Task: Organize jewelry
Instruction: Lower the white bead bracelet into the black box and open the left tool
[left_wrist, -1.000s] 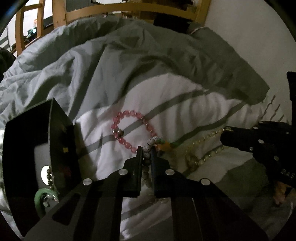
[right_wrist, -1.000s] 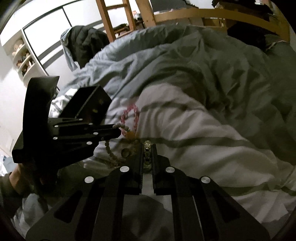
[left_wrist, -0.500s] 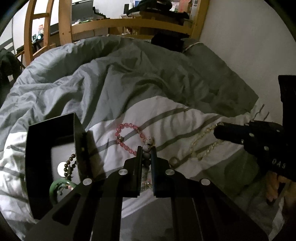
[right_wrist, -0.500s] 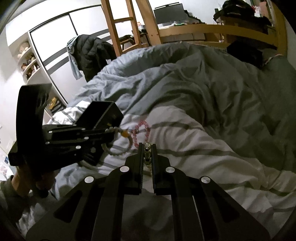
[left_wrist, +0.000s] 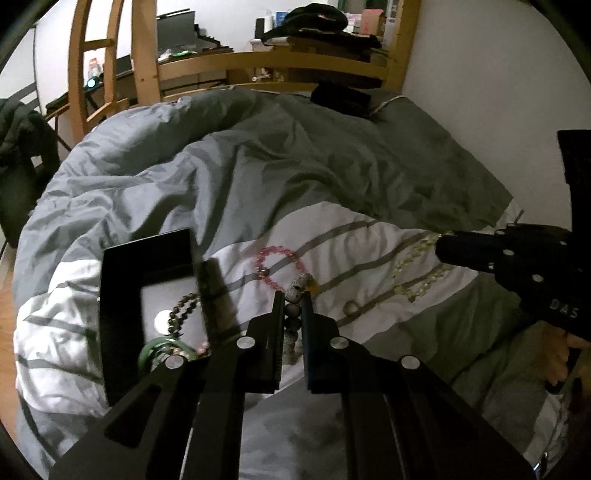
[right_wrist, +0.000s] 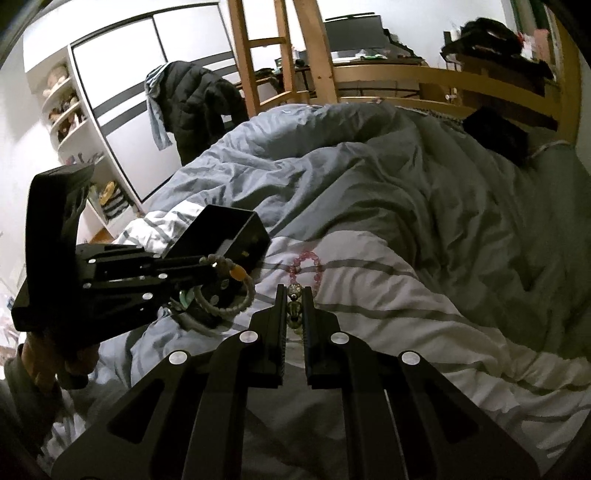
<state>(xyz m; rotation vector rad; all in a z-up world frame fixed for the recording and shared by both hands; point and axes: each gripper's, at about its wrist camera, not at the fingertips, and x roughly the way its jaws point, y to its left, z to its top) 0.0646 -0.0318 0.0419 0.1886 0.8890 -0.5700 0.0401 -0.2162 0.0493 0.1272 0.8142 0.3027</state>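
black and open-topped, the jewelry box (left_wrist: 147, 280) sits at the left on the rumpled bed (left_wrist: 258, 177), tilted on the soft bedding, with a dark bead strand (left_wrist: 183, 308) and a green bangle (left_wrist: 159, 350) already inside. just right of it the left gripper (left_wrist: 293, 314) has its jaws clamped on a speckled bead bracelet (left_wrist: 295, 291), which hangs in a loop off the tips near the box's right wall. beyond the tips a pink bead bracelet (left_wrist: 277, 264) lies flat on the white striped cover, and further right a pale bead necklace (left_wrist: 417, 273) trails across the cover toward the right gripper (right_wrist: 293, 306), whose jaws are pinched on a small metal charm piece (right_wrist: 294, 295).

these strands look light, limp and smooth, so they will swing and sag rather than hold shape; a grip across the beads near one side of the loop, as the left has it, seems safest, though round beads could roll out of a loose pinch. thin cord or chain may snag if tugged.

the box rim is the edge to mind: a dangling loop could catch the near wall, so it likely needs lifting clear before lowering in. open bedding spreads behind and to the right, with the two grippers well apart, leaving room to move.
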